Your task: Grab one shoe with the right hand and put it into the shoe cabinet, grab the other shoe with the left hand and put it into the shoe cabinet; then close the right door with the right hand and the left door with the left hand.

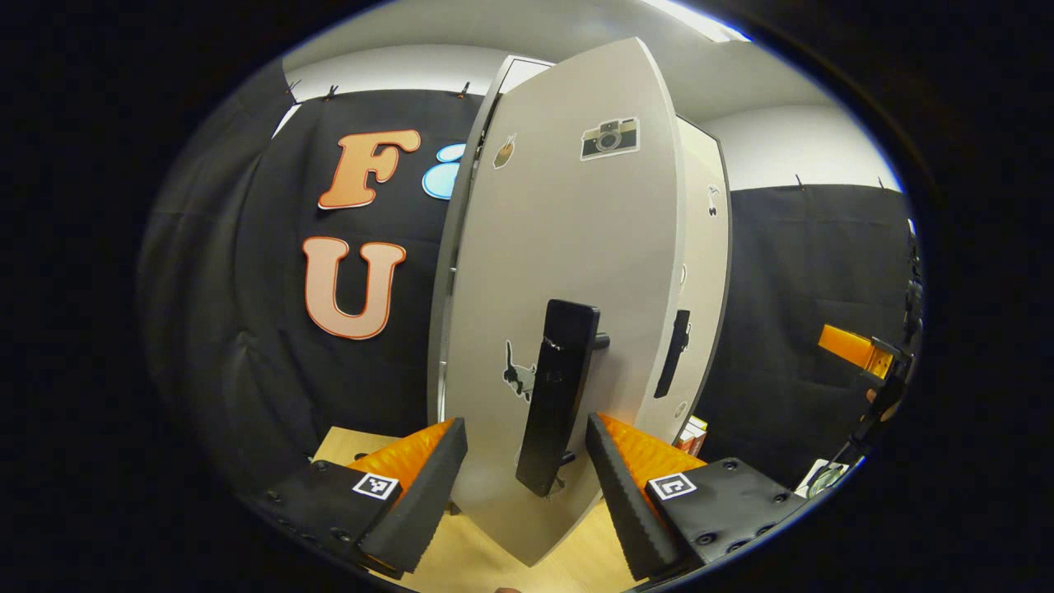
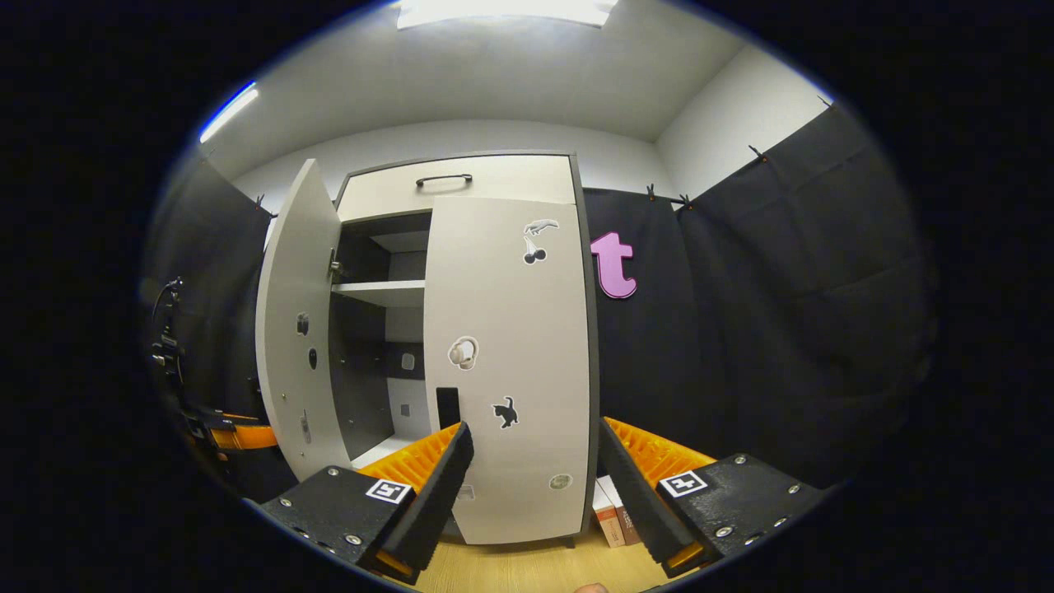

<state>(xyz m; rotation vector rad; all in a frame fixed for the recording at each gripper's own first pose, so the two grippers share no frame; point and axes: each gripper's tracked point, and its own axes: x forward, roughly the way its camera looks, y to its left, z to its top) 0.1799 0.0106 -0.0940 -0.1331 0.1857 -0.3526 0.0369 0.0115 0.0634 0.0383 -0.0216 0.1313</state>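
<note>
I hold my left hand-held gripper [image 1: 527, 469] spread astride the left door's handle [image 1: 558, 395], ready to swing it shut; the right hand-held gripper [image 2: 531, 482] hangs spread before the closed right door [image 2: 510, 371].

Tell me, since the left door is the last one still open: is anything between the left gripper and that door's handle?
Nothing visible. In the left gripper view the left gripper has its jaws open on either side of the black handle on the left door, with only bare door face around it. The right door looks closed.
</note>
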